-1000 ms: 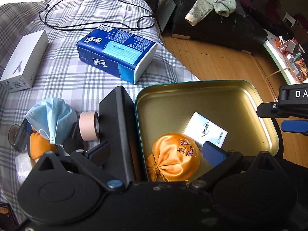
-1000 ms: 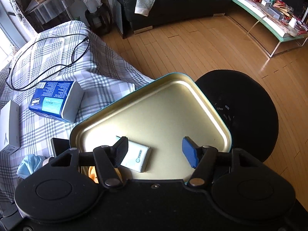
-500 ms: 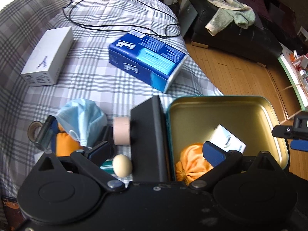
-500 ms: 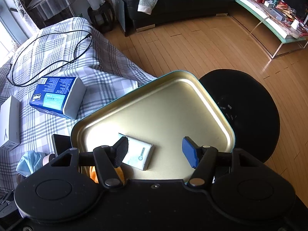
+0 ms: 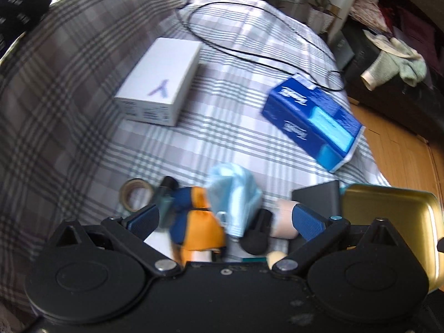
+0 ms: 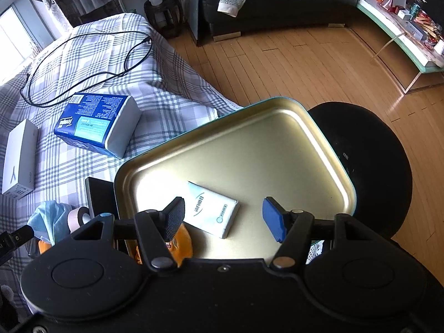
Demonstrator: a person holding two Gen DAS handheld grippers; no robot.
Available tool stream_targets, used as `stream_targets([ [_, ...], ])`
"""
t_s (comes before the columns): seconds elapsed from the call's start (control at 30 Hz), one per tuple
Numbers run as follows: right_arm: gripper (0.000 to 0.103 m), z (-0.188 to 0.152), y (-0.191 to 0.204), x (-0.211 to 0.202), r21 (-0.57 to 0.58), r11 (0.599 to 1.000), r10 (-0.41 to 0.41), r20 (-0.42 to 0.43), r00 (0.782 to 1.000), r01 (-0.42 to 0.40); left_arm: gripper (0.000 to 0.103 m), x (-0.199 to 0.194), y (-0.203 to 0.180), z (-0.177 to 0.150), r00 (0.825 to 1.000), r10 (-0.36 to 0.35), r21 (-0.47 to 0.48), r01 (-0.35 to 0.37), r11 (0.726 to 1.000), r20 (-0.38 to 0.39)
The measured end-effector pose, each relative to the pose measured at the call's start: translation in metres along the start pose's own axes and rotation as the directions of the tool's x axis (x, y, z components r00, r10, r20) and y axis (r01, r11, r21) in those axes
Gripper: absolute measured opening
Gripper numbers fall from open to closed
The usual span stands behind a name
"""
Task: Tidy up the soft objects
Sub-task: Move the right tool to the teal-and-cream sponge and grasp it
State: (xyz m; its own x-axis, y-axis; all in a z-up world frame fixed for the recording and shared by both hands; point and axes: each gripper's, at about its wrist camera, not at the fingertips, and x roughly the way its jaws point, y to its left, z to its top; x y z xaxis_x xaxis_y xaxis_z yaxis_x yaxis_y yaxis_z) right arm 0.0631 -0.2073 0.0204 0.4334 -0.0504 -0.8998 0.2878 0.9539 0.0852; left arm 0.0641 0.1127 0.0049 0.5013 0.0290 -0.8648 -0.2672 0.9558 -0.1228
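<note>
In the left wrist view we see 1 crumpled pale blue face mask (image 5: 236, 194) and 1 orange-and-navy soft pouch (image 5: 197, 222) on the plaid bed (image 5: 83, 111), both between the fingers of the left tongs (image 5: 226, 219), which gape wide and hold nothing.

In the right wrist view, 1 white tissue pack (image 6: 212, 213) lies flat in the gold tin tray (image 6: 319, 144), just ahead of the empty, wide-open right tongs (image 6: 223, 219); 1 orange satin pouch (image 6: 180, 245) peeks beneath their left finger.
</note>
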Motion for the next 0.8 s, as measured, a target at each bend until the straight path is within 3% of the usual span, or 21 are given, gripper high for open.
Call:
stream_targets([
  [0.5,0.06,-0.026,0.051,0.004,-0.179,0.981,0.086,0.036,0.996,-0.078,0.102,0.026,0.094,0.0,0.995,0.076,-0.135,-0.084,0.987,-0.068],
  [0.67,0.06,-0.044,0.075,-0.005,-0.258,0.951,0.192,0.064,0.979,-0.17,0.102,0.033,0.11,0.001,0.992,0.085,-0.179,-0.101,0.979,-0.096],
  [0.8,0.06,-0.067,0.104,-0.011,-0.358,0.902,0.282,0.065,0.957,-0.241,0.102,0.035,0.114,-0.001,0.99,0.094,-0.19,-0.112,0.975,-0.103],
])
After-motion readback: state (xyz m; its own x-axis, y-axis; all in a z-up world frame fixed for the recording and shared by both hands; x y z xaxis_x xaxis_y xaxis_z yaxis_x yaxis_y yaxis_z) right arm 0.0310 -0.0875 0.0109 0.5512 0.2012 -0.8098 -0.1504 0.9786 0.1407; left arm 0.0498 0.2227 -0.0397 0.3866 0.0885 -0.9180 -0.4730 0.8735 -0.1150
